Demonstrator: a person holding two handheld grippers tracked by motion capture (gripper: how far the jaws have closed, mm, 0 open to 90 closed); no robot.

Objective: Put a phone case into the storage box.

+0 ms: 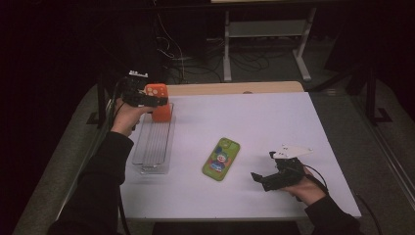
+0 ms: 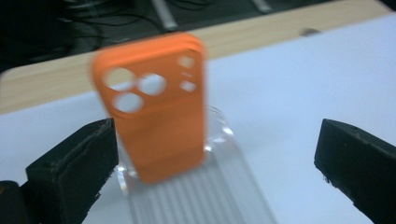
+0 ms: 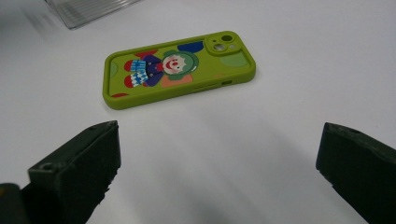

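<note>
An orange phone case (image 1: 160, 110) (image 2: 159, 116) stands upright in the far end of a clear ribbed rack (image 1: 154, 147) (image 2: 210, 196) at the table's left. My left gripper (image 1: 152, 101) (image 2: 217, 135) is open just short of the case, one jaw on each side of it, and neither touches it. A green phone case with a clown picture (image 1: 221, 158) (image 3: 180, 70) lies flat in the middle of the white table (image 1: 274, 122). My right gripper (image 1: 263, 167) (image 3: 219, 140) hovers open to the right of the green case, with nothing between its jaws.
A wooden strip (image 1: 235, 88) runs along the table's far edge. Beyond it stand the white legs of another desk (image 1: 227, 49), with cables on the dark floor. The rack's near slots hold nothing.
</note>
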